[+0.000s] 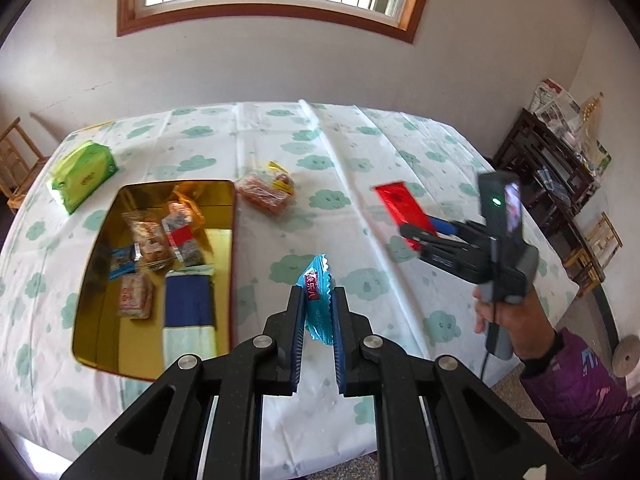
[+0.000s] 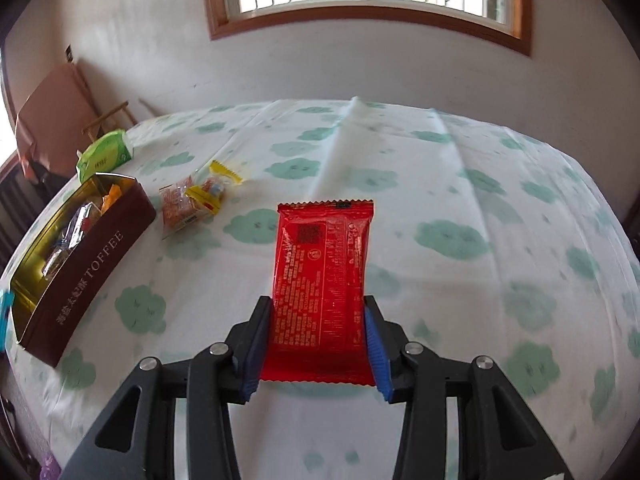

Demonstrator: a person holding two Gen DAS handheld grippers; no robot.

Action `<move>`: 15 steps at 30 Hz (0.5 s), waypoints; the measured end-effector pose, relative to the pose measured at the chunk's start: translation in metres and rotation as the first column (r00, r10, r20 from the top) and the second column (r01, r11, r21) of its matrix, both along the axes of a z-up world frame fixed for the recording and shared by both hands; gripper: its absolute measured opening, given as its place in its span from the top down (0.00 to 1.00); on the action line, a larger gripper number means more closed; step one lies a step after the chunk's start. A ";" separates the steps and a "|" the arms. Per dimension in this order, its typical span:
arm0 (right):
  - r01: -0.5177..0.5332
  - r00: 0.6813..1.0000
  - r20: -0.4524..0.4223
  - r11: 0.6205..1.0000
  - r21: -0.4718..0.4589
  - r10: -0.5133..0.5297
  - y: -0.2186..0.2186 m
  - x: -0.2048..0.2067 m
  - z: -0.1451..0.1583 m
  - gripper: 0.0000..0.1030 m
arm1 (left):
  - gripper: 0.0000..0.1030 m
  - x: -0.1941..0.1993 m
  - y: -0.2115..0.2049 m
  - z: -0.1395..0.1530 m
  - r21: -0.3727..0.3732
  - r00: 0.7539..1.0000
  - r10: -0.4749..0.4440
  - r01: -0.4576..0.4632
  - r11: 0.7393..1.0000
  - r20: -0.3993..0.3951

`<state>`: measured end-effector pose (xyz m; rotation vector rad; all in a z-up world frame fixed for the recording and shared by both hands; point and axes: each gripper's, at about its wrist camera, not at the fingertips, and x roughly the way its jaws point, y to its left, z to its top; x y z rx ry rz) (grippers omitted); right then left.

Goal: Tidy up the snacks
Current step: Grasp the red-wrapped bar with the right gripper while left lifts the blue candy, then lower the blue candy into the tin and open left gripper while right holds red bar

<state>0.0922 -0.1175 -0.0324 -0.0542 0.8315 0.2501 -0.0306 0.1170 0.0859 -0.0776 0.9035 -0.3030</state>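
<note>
Jaws first: the left gripper (image 1: 317,300) is clamped tight on a small blue snack packet (image 1: 318,300), pads pressing both of its sides, and the packet stands on edge between them above the tablecloth (image 1: 280,128). The right gripper (image 2: 318,320) is closed on a red snack packet (image 2: 324,276), its blue pads hugging the long edges at the near end while the rest of the wrapper sticks out forward, printed back facing up.

From the left wrist view, the toffee tin (image 1: 232,240) sits open at about 9 o'clock from the blue packet, gold inside, already holding a handful of wrapped snacks plus a dark blue and white pack along its near right side. At roughly 11 o'clock, just past the tin's far right corner, there's a clear-wrapped orange snack (image 1: 264,194) with a yellow packet (image 1: 280,178) touching it, both lying on the cloth outside the tin. A green tissue pack (image 1: 82,174) lies beyond the tin's far left corner, around 10 o'clock. Over at 3 o'clock you can see the person's hand (image 1: 508,320) holding the other gripper, with the red packet poking out of it toward the middle of the table.

From the right wrist view the tin is off at 9 o'clock, its maroon side reading TOFFEE.
</note>
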 end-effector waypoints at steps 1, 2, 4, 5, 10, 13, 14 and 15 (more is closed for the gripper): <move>0.010 1.000 0.007 1.000 0.001 -0.010 -0.004 -0.005 0.001 0.57 | 0.90 -0.002 0.004 0.001 0.003 1.000 0.012 -0.012 1.000 0.002; 0.017 1.000 0.012 1.000 0.007 -0.017 -0.007 -0.009 0.001 0.57 | 0.90 -0.004 0.010 0.002 0.005 1.000 0.027 -0.027 1.000 0.004; 0.028 1.000 0.009 0.999 0.017 -0.028 -0.012 -0.014 0.000 0.57 | 0.90 -0.008 0.019 0.004 0.012 0.998 0.054 -0.054 0.998 0.011; 0.034 0.999 0.010 0.999 0.023 -0.034 -0.014 -0.017 0.000 0.57 | 0.90 -0.009 0.025 0.005 0.016 0.997 0.070 -0.070 0.997 0.013; 0.048 0.999 0.001 0.998 0.041 -0.048 -0.019 -0.023 -0.006 0.57 | 0.90 -0.014 0.056 0.009 0.025 0.989 0.144 -0.144 0.989 0.019; 0.052 0.999 0.003 0.998 0.044 -0.052 -0.019 -0.027 -0.006 0.57 | 0.90 -0.015 0.071 0.009 0.043 0.985 0.171 -0.172 0.984 0.028; 0.053 0.999 0.003 0.998 0.044 -0.053 -0.019 -0.028 -0.006 0.57 | 0.90 -0.014 0.074 0.008 0.049 0.984 0.177 -0.179 0.983 0.029; 0.053 0.999 0.005 0.998 0.046 -0.053 -0.019 -0.029 -0.005 0.57 | 0.90 -0.013 0.078 0.007 0.053 0.983 0.184 -0.185 0.981 0.029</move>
